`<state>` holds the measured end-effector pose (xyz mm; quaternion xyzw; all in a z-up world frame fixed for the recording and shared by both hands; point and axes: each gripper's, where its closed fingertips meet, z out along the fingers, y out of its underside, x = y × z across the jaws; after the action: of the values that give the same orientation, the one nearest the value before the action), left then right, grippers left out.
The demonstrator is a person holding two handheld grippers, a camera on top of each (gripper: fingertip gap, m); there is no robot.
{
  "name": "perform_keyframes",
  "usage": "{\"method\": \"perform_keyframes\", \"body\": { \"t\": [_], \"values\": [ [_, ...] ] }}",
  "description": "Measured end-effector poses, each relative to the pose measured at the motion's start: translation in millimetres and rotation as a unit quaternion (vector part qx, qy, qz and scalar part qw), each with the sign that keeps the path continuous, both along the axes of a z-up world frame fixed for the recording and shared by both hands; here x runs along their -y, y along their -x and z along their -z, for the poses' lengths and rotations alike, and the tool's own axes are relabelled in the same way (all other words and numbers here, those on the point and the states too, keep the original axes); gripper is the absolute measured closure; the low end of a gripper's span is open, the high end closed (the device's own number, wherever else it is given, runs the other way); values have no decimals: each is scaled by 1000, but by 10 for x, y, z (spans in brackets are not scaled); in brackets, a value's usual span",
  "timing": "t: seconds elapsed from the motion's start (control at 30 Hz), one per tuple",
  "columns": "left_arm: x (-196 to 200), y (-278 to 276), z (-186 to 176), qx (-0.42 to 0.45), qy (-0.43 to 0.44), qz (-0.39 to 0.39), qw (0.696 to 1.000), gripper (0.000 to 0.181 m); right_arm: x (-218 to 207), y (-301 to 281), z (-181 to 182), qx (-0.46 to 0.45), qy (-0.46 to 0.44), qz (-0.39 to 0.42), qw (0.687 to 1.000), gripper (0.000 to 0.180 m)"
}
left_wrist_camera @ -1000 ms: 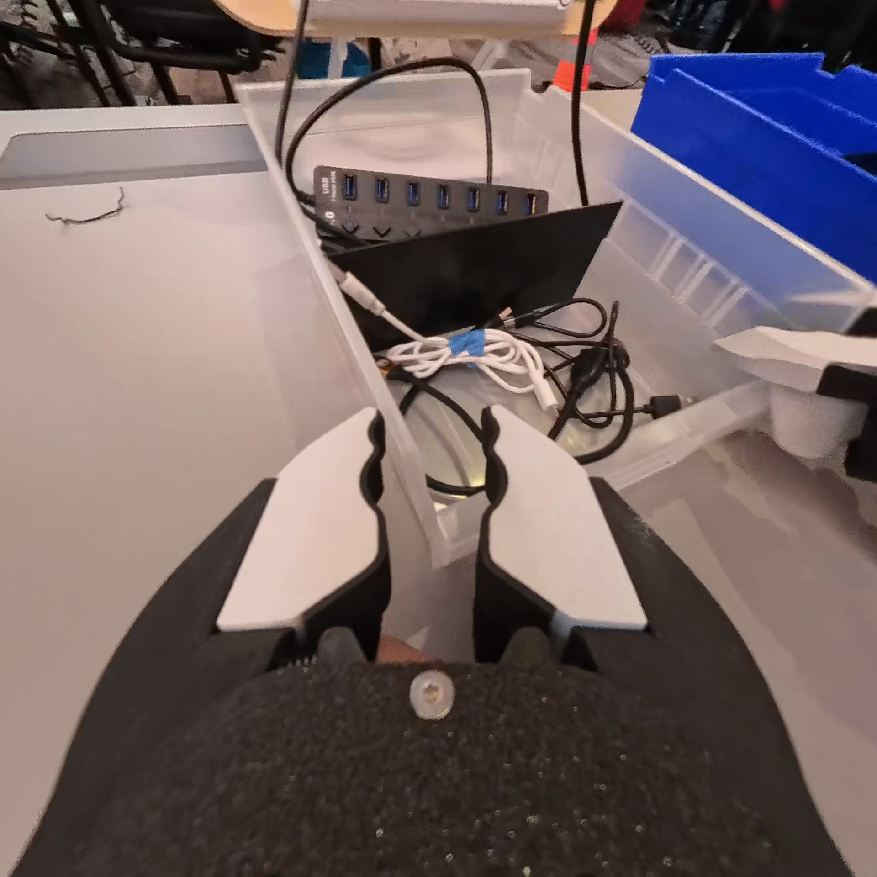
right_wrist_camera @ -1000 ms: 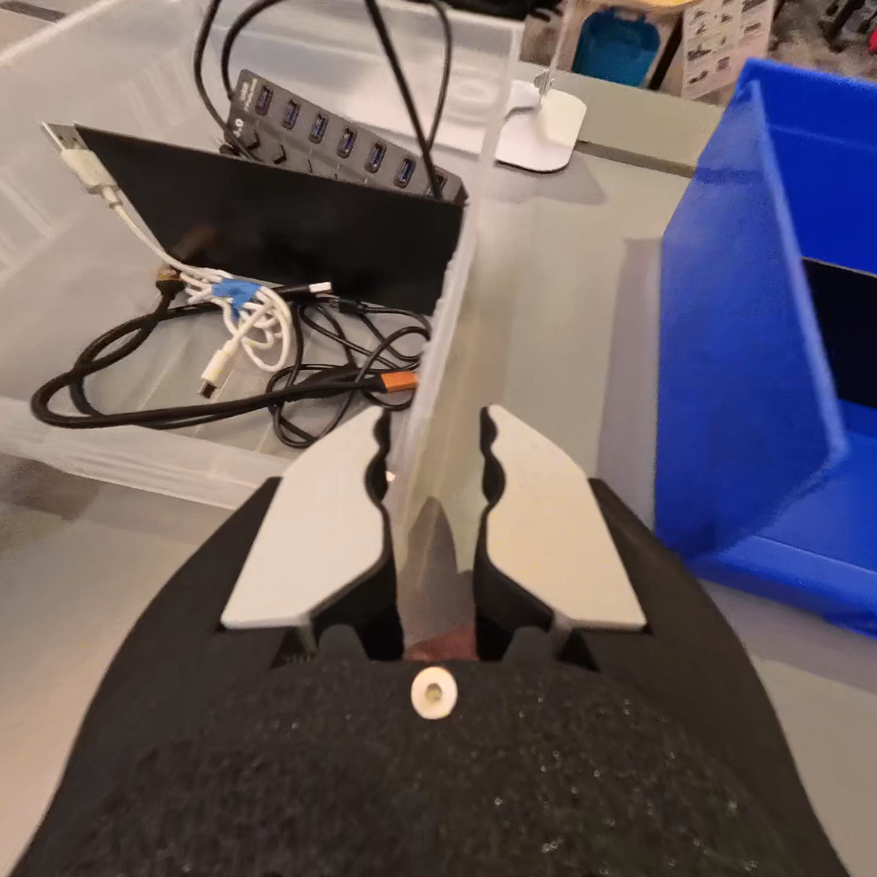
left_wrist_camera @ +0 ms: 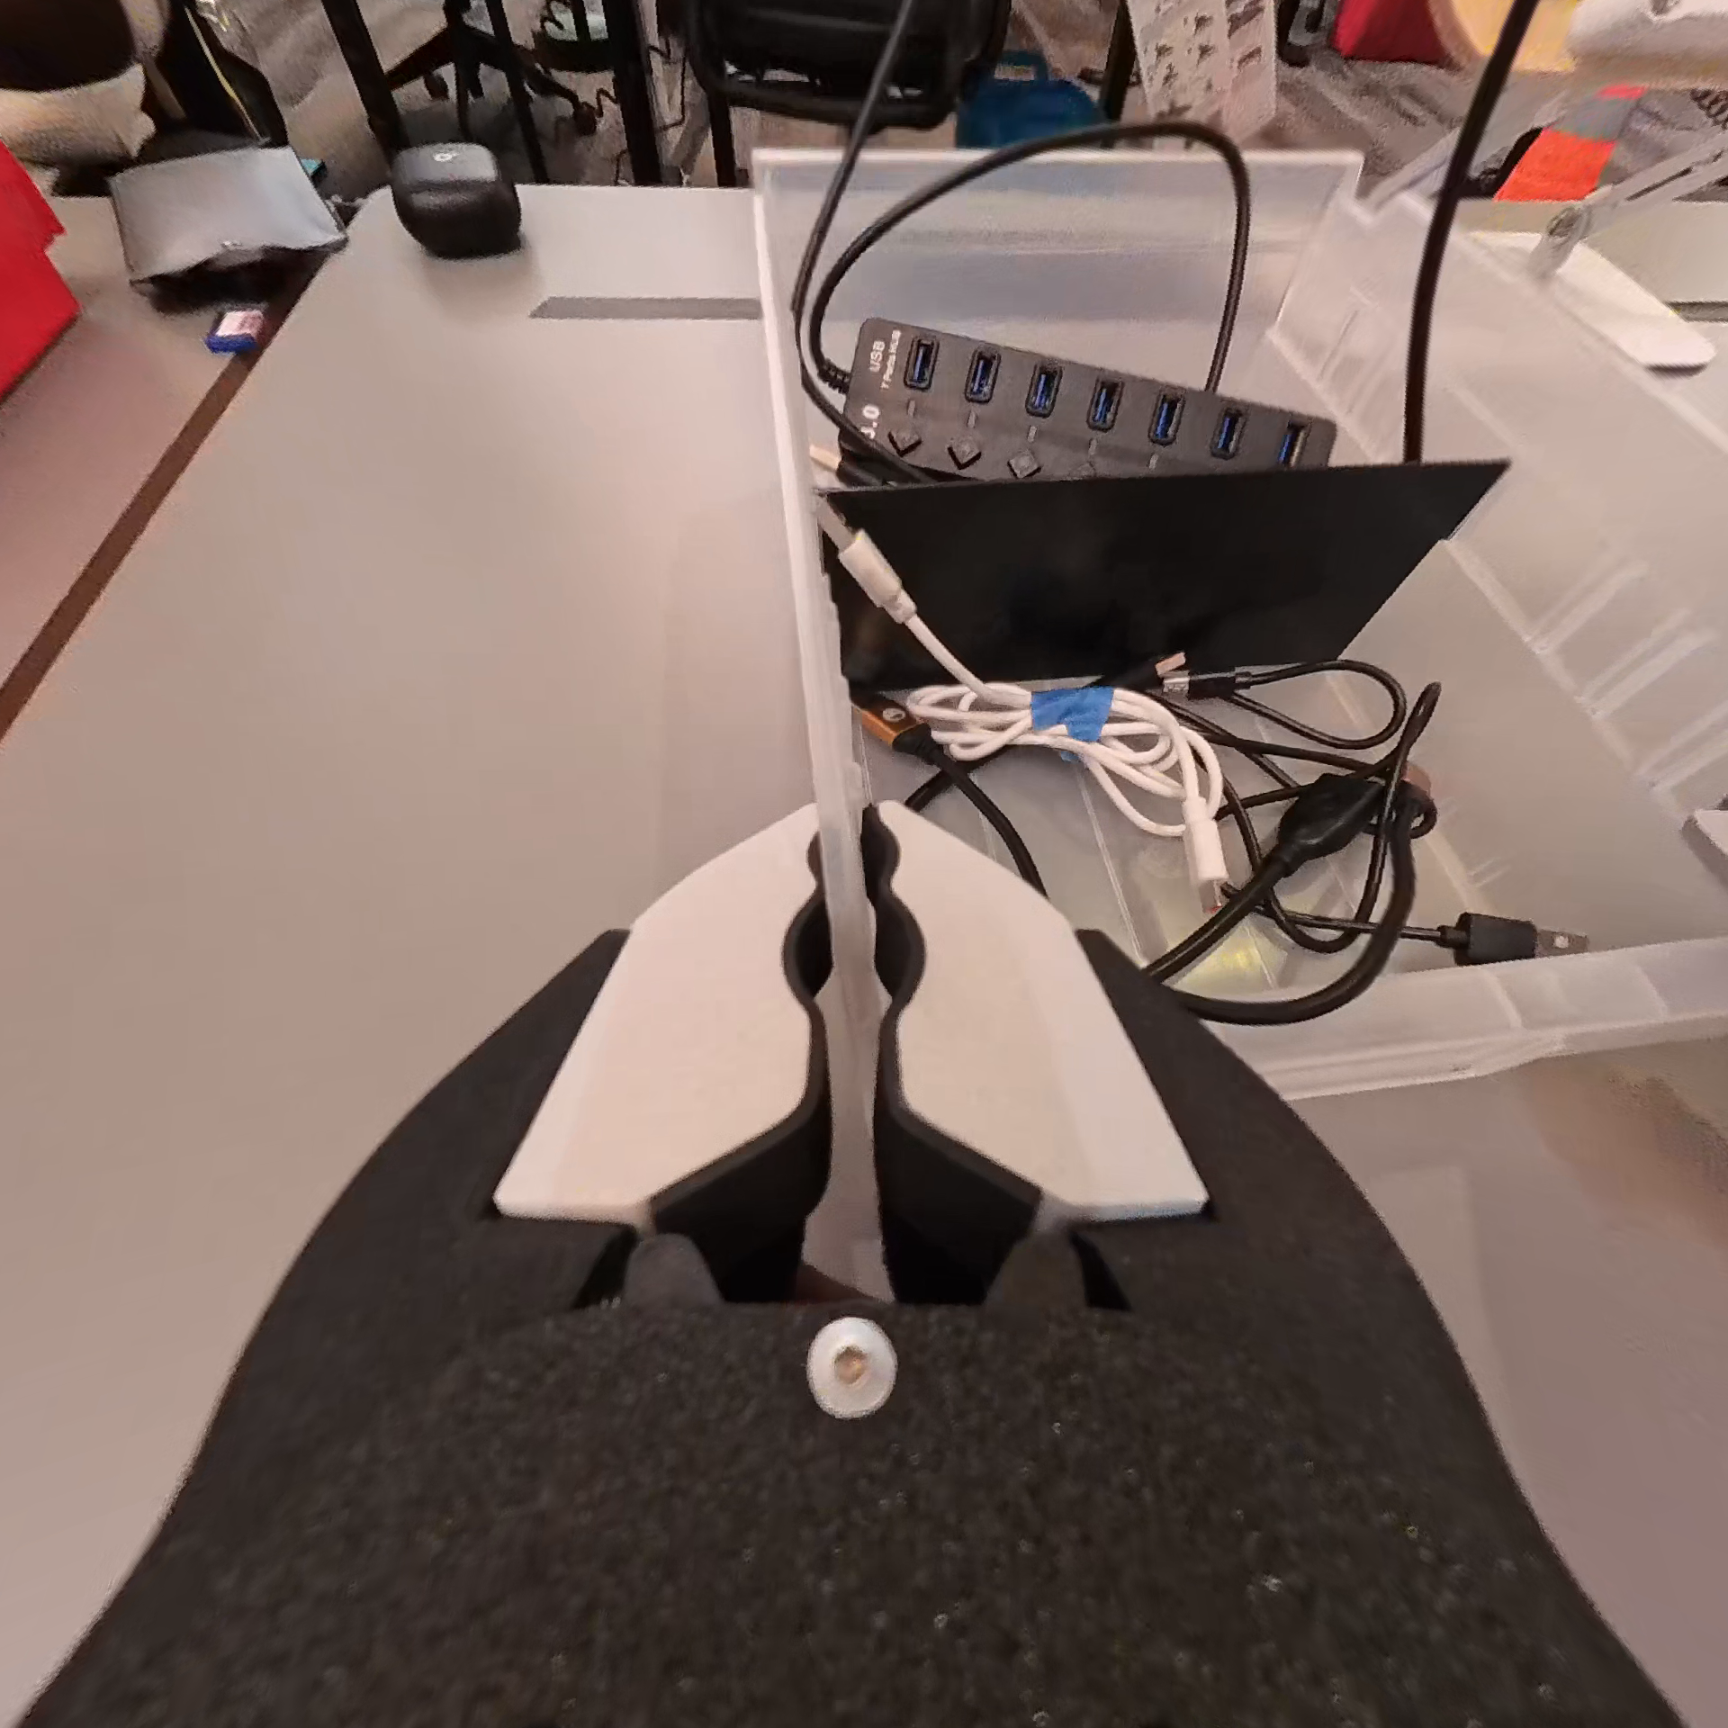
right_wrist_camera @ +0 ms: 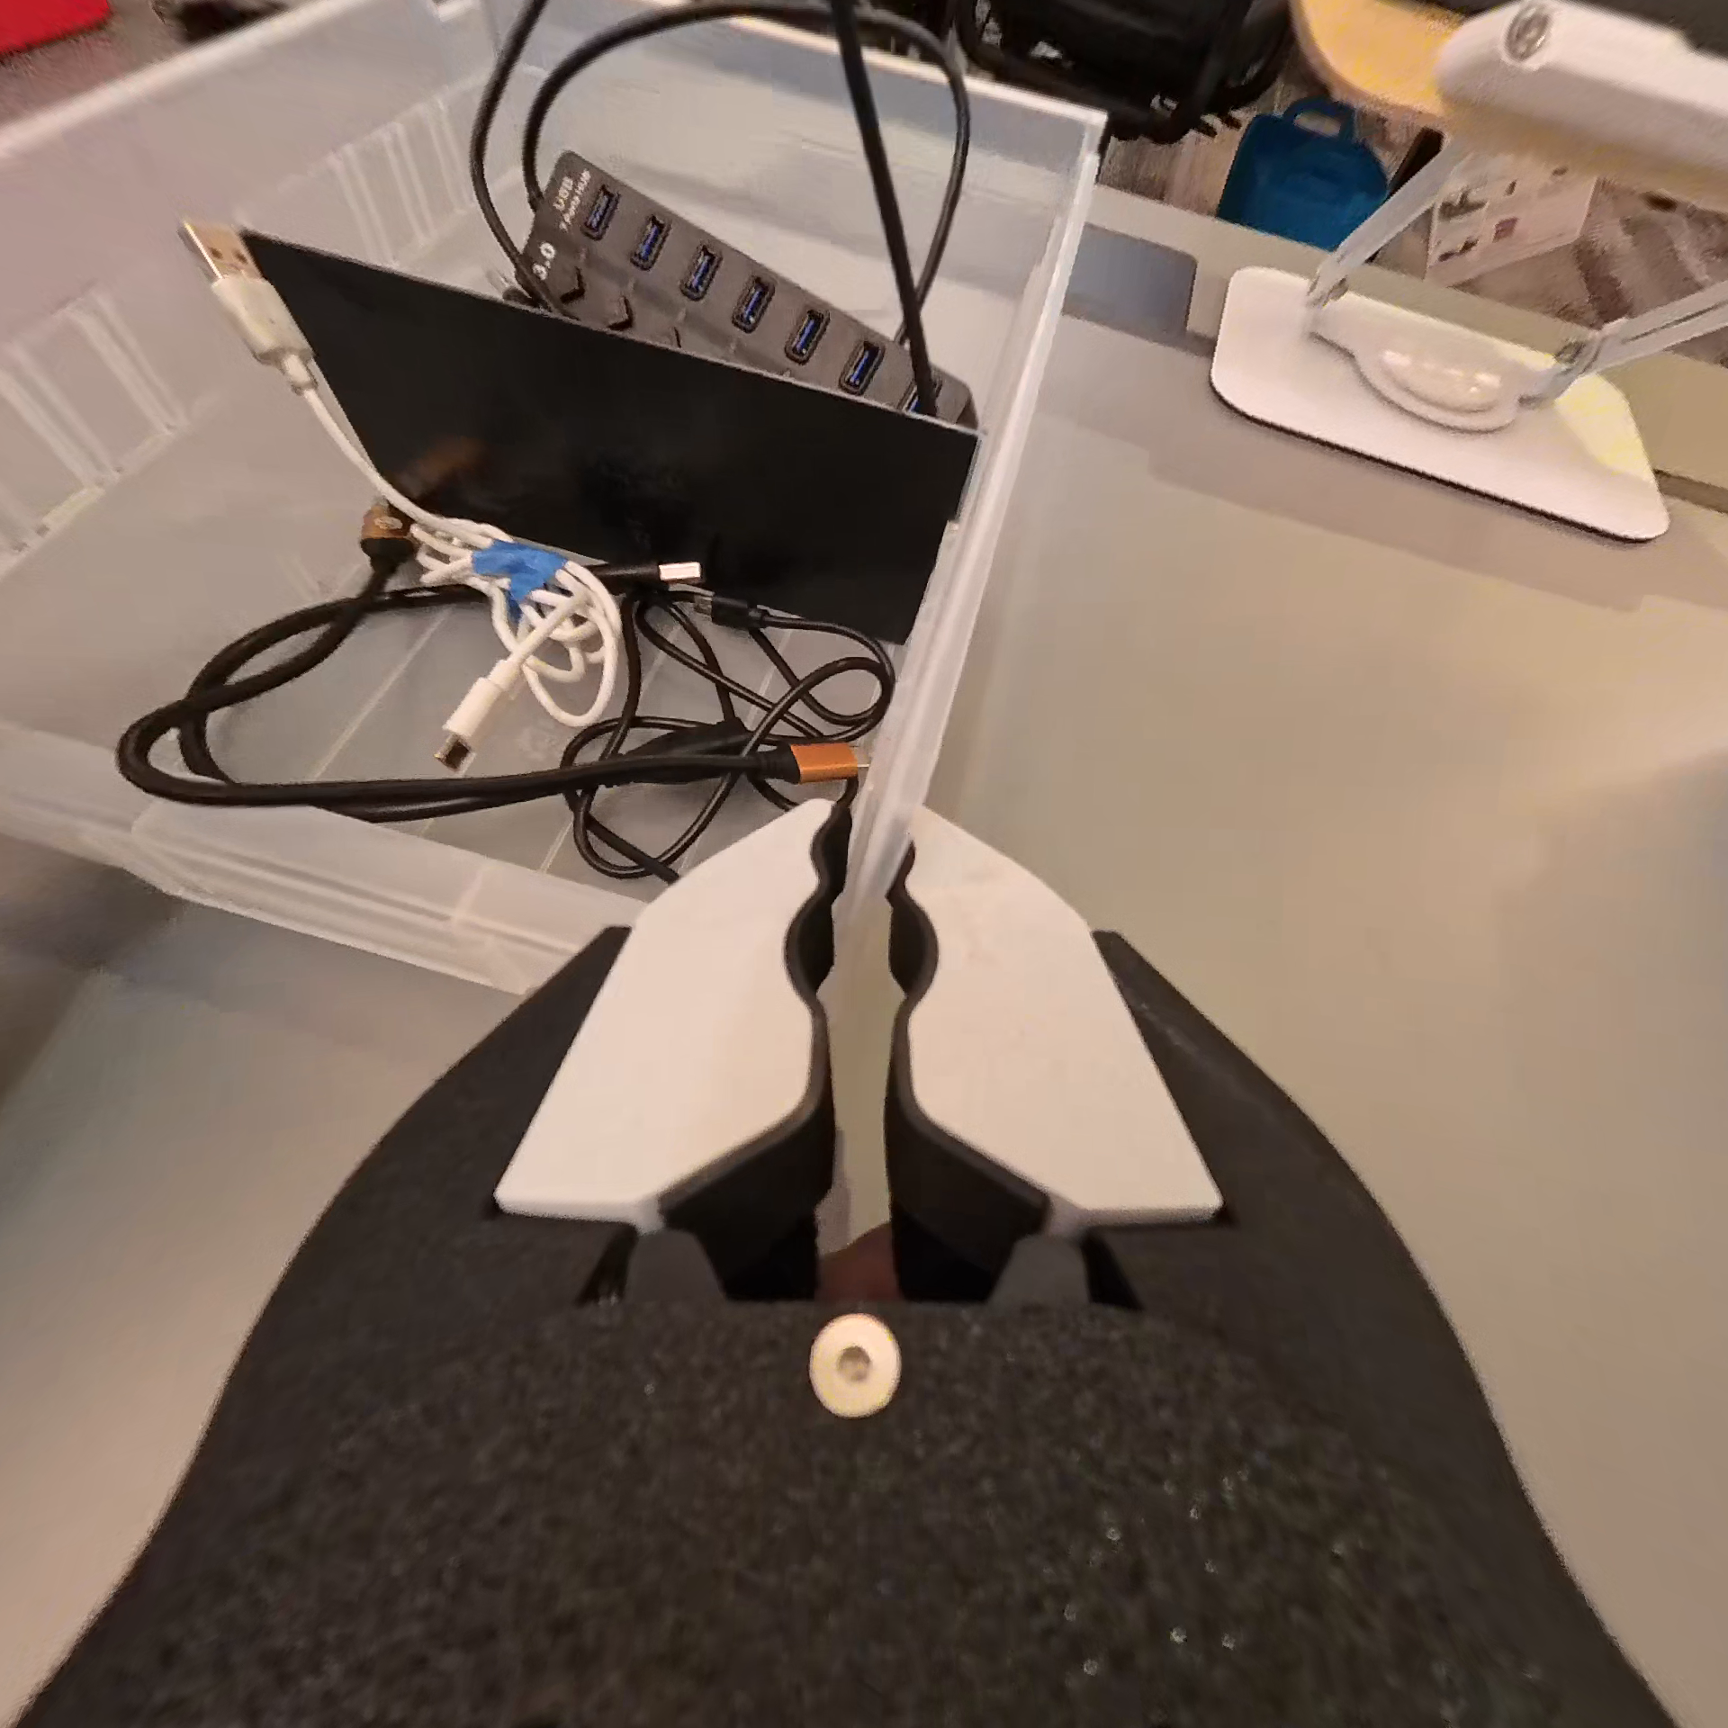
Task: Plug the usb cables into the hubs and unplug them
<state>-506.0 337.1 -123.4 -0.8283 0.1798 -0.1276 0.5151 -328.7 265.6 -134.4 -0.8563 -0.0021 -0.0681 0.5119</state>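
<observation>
Both-handed: left hand-held gripper [left_wrist_camera: 846, 842] and right hand-held gripper [right_wrist_camera: 865, 842] each clamped on clear bin [left_wrist_camera: 1496, 1019] side walls, cables [left_wrist_camera: 1103, 748] inside at frame centre.

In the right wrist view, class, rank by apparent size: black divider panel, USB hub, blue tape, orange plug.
1. black divider panel
2. USB hub, partly hidden
3. blue tape and orange plug: too alike to rank

The black divider [left_wrist_camera: 1122, 561] hides the hub's [left_wrist_camera: 1085, 402] lower half — cable ends beneath unseen.
</observation>
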Motion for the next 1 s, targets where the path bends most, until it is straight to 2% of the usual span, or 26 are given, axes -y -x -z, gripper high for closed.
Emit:
{"method": "perform_keyframes", "body": {
  "t": [0.1, 0.2, 0.23, 0.27, 0.33, 0.4, 0.43, 0.6, 0.73, 0.8, 0.9, 1.0],
  "values": [
    [-17, -15, 6, -7, 3, -8, 1000, 178, -19, -23, 27, -8, -7, -15, 1000, 172],
    [-6, -31, -3, 17, 6, -9, 1000, 178, -14, -23, 6, -4, -15, -68, 998, 169],
    [0, -37, -23, 26, -2, -8, 1000, 177, 24, -38, -45, 1, -24, -94, 995, 166],
    [0, -31, -66, 33, -15, -10, 999, 176, 88, -69, -112, 8, -35, -118, 992, 153],
    [9, -9, -229, 54, -48, -15, 997, 165, 290, -179, -244, 2, -44, -161, 986, 141],
    [54, 17, -402, 81, -71, -16, 994, 159, 523, -444, -373, -11, -48, -177, 983, 130],
    [90, 33, -482, 92, -84, -15, 992, 157, 631, -646, -444, -20, -55, -171, 984, 131],
    [287, 175, -768, 158, -134, -42, 977, 156, 1177, -2206, -600, -43, -97, -60, 993, 131],
    [484, 56, -735, 204, -112, -64, 971, 156, 1844, -3629, -317, 1, -115, 49, 992, 130],
    [673, -214, -690, 234, -89, -38, 967, 156, 2130, -4242, -191, 17, -92, 114, 989, 128],
    [1048, -731, -795, 289, -74, 55, 953, 156, 2316, -4811, -179, -21, -90, 177, 980, 128],
    [1212, -970, -654, 246, -57, 70, 965, 156, 2263, -4934, -134, -92, -110, 177, 974, 128]
  ]
}}
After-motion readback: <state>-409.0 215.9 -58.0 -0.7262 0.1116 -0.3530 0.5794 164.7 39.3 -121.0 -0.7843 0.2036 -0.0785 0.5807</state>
